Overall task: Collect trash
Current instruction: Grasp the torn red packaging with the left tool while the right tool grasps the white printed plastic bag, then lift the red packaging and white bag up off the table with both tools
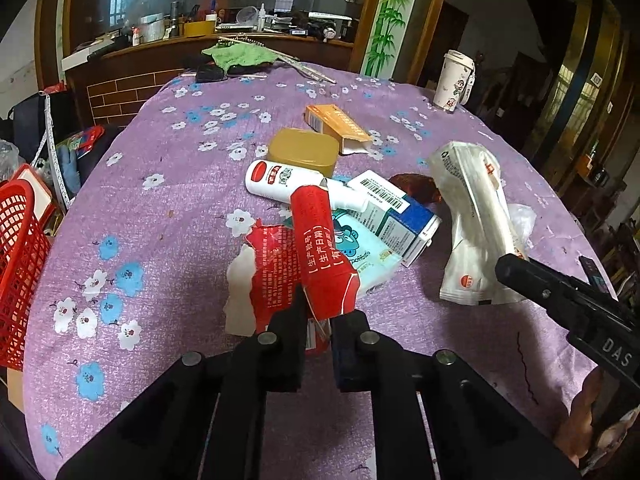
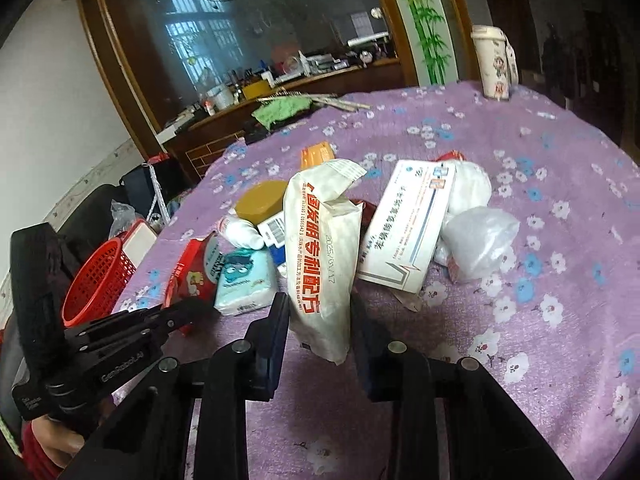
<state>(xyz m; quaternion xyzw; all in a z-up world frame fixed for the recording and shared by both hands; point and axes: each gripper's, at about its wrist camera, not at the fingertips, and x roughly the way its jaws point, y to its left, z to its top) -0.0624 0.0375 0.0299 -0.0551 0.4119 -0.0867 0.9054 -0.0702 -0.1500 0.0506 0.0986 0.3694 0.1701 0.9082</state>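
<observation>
Purple flowered cloth covers the table (image 1: 152, 216), trash heaped at its middle, red basket (image 1: 18, 264) off the left edge. Left claw (image 1: 318, 316) is pinched on the torn red packet (image 1: 320, 248), raised off the pile. Right claw (image 2: 320, 320) straddles the white pouch (image 2: 320, 256) — whether its pads press yet, I cannot tell. Recommended: confirm firm purchase on the pouch before lifting, raise both clear of the tissue pack (image 2: 244, 284) and white box (image 2: 408, 228), then carry to the basket — the likely bin.

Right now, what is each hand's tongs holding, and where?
Left tongs: red wrapper, pinched at its near end. Right tongs: white packet, gripped near its lower end.
</observation>
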